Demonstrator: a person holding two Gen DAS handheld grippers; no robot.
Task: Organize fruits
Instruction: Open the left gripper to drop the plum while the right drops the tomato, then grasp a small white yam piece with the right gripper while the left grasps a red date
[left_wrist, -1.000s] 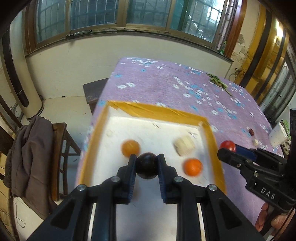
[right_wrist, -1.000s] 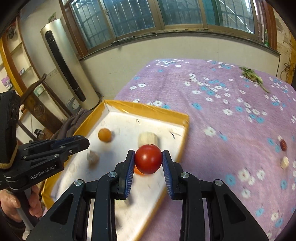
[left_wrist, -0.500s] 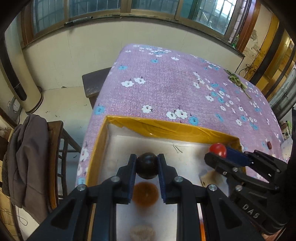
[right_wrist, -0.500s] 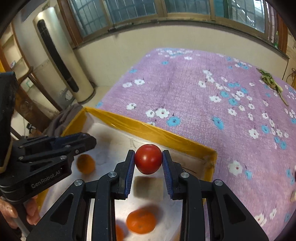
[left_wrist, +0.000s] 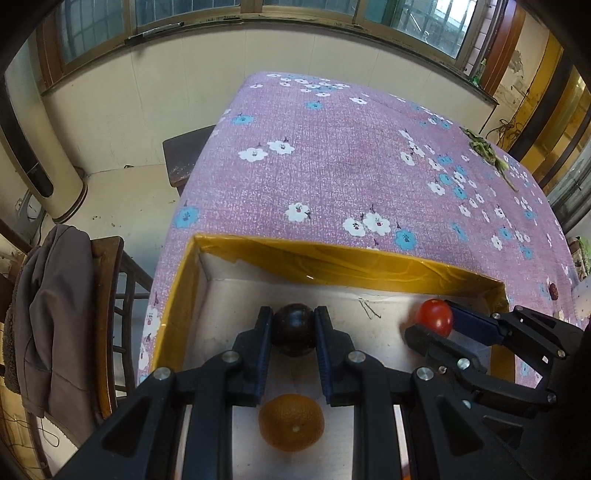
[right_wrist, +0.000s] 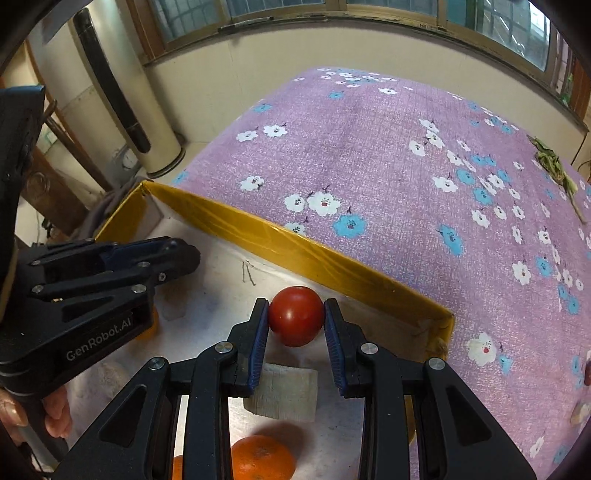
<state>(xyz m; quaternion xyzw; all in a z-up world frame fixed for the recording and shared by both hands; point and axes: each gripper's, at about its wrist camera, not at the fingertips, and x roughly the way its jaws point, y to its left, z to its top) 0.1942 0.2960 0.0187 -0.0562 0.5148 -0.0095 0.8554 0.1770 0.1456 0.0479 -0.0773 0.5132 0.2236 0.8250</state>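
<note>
My left gripper (left_wrist: 293, 325) is shut on a dark, near-black round fruit (left_wrist: 293, 328) and holds it over the white floor of a yellow-rimmed box (left_wrist: 332, 260), near its far wall. My right gripper (right_wrist: 295, 319) is shut on a red tomato (right_wrist: 295, 315), also inside the box by the far wall; it shows in the left wrist view (left_wrist: 436, 319) at the right. An orange (left_wrist: 291, 421) lies on the box floor under my left gripper. Another orange (right_wrist: 262, 456) and a pale cut piece (right_wrist: 284, 391) lie under my right gripper.
The box sits at the near left corner of a table with a purple flowered cloth (left_wrist: 351, 158). Green leaves (left_wrist: 487, 151) lie at the far right. Small fruit pieces (right_wrist: 581, 410) lie on the cloth at the right. A chair with a jacket (left_wrist: 51, 317) stands left of the table.
Both grippers have moved forward and lower over the box toward its far wall, each still holding its fruit. The oranges and pale piece now lie below and behind the fingertips.
</note>
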